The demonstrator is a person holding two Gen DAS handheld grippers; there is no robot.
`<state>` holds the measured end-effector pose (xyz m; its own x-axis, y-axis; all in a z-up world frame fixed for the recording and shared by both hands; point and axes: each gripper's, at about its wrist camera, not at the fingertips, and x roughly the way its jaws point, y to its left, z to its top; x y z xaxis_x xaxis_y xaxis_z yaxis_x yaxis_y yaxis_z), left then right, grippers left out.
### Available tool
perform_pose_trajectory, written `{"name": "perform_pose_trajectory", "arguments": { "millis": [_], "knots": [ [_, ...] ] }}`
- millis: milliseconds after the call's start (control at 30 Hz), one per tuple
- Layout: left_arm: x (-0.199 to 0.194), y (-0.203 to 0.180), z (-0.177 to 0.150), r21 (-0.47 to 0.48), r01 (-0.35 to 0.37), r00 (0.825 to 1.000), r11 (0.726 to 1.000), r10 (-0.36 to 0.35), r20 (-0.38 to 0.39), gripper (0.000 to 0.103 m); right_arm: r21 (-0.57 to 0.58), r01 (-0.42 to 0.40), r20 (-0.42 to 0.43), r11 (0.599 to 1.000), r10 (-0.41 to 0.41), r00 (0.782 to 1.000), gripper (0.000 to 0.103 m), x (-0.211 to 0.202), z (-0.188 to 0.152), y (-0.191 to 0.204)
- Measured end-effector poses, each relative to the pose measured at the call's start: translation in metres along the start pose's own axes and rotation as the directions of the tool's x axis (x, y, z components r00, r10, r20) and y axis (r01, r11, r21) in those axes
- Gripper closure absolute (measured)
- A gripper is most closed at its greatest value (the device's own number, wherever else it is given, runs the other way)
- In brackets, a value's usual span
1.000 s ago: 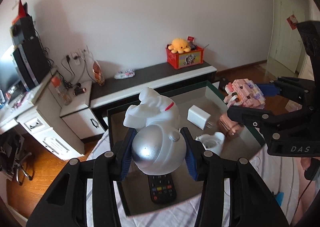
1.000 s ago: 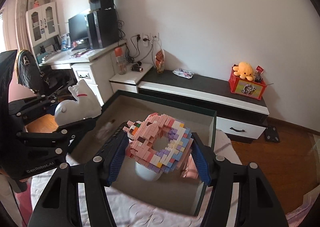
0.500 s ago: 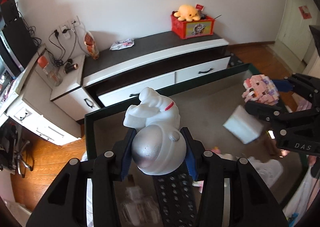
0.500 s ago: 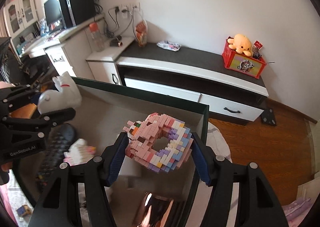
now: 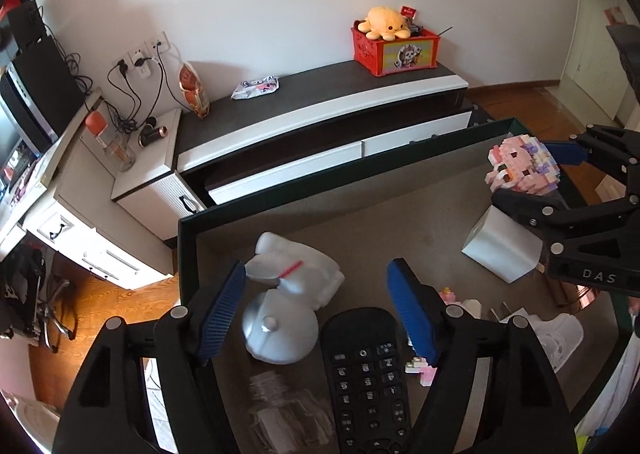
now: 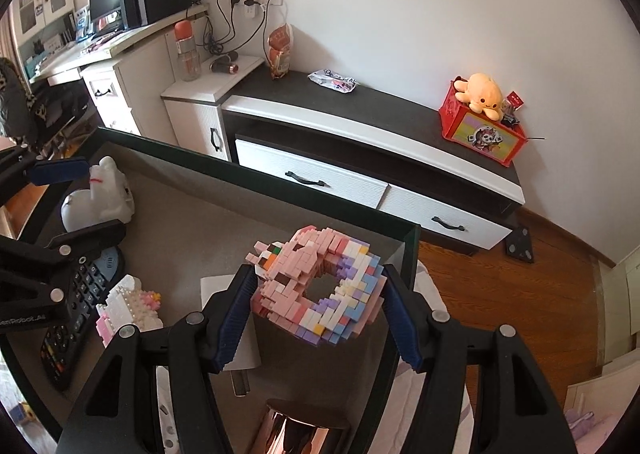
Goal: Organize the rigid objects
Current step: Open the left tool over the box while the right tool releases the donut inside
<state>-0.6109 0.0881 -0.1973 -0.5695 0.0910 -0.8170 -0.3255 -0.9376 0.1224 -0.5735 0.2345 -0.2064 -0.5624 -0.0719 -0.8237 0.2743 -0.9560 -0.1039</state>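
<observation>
Readable writing first: "DAS" in pale letters on the black body of the right hand-held gripper at the right edge of the left wrist view, and "GenRobot.AI", partly cut off, on the left hand-held gripper at the left edge of the right wrist view. Nothing else legible; the red box upper right has a cartoon panel but no clear text.

Counting inside the dark green tray: one white bunny figure on a silver dome, one black remote, one white charger block, one small pink-and-white brick figure, one copper-coloured cup at the bottom edge.

Left hand-held gripper opening, blue pads standing off both sides of the bunny figure, which sits on the tray floor in the lower middle of the left wrist view, touching neither pad.

Right hand-held gripper clamped on one pink brick donut, held above the tray's right corner, centre of the right wrist view.
</observation>
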Motion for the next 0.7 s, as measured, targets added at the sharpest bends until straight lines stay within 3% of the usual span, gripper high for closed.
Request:
{"name": "perform_pose_trajectory", "arguments": {
  "millis": [233, 333, 400, 533, 700],
  "knots": [
    [-0.023, -0.001, -0.006, 0.003, 0.007, 1.0, 1.0, -0.007, 0.026, 0.018, -0.017, 0.041, 0.019, 0.999, -0.04, 0.999, 0.037, -0.004, -0.002, 0.003],
    [-0.039, 0.001, -0.012, -0.001, 0.007, 0.999, 1.0, -0.007, 0.045, 0.016, -0.025, 0.067, 0.064, 0.997, -0.065, 0.996, 0.033, -0.014, -0.004, 0.007],
    [-0.052, 0.002, -0.018, 0.004, -0.002, 0.998, 1.0, 0.001, 0.064, 0.014, 0.004, 0.049, 0.083, 0.999, -0.049, 0.995, 0.023, -0.025, -0.008, 0.007],
    [-0.086, 0.007, -0.035, 0.001, -0.017, 0.993, 1.0, 0.016, 0.121, 0.013, 0.03, 0.016, 0.126, 0.999, -0.019, 0.992, 0.023, -0.056, -0.02, 0.011],
    [-0.139, 0.01, -0.069, -0.019, -0.05, 0.973, 0.999, 0.053, 0.223, 0.002, 0.019, -0.031, 0.24, 0.999, 0.025, 0.97, 0.017, -0.118, -0.05, 0.025]
  ]
}}
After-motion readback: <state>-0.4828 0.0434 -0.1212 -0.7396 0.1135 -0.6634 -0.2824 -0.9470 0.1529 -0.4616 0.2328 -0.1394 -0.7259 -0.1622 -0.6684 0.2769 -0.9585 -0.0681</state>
